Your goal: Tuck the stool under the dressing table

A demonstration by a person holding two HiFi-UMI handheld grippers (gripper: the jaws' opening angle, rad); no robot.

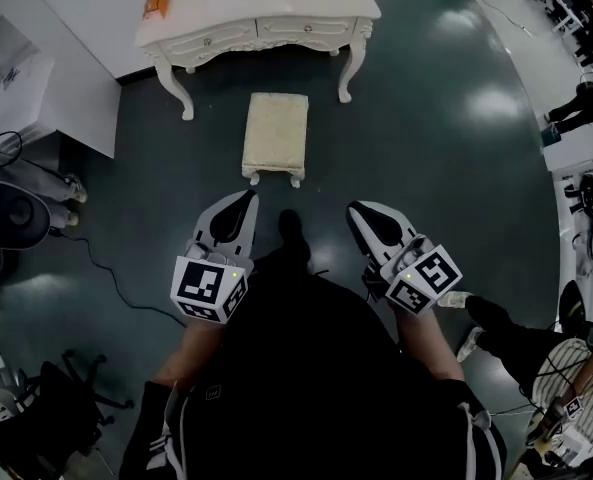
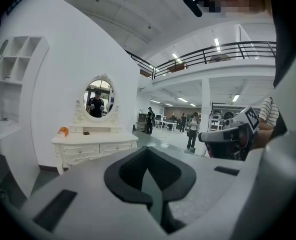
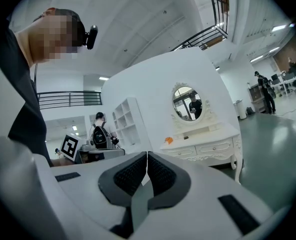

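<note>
Stool [image 1: 275, 136] stands out before dressing table [image 1: 261, 18], left gripper [image 1: 247, 198] and right gripper [image 1: 355, 209] closed empty; skewed push could jam it against table leg [image 1: 351, 68].

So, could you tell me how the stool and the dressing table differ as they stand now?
The table is far wider than the stool. The table has drawers; the stool has a plain padded top. The table carries an orange item; the stool is bare. The stool stands out on the floor before the table, not tucked under. Both are cream-white.
</note>
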